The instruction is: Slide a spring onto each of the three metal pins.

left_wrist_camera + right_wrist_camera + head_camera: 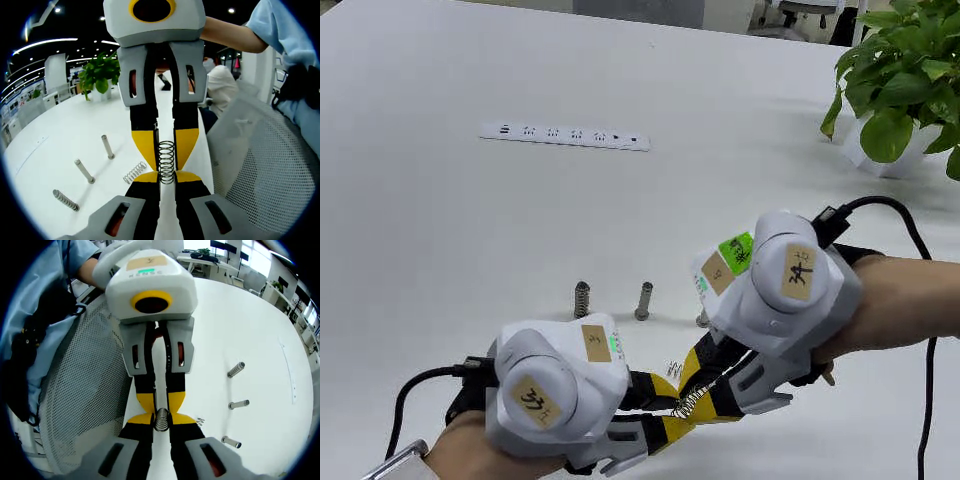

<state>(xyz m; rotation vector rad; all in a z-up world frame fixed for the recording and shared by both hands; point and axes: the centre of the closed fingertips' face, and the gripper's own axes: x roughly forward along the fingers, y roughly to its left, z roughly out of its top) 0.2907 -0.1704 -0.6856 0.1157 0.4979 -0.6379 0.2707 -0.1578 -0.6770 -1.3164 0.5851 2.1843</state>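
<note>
at spring, left gripper opposite right gripper

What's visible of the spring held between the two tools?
The spring is a short open coil of thin silvery wire, steel by its look. It spans nose to nose between the left tool and right tool, each with jaws closed on one end, held above the white table near its front edge. Nothing else touches it.

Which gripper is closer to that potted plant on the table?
Right. The right gripper holds the spring from the side toward the plant; the left gripper holds it from the opposite side, farther away.
</note>
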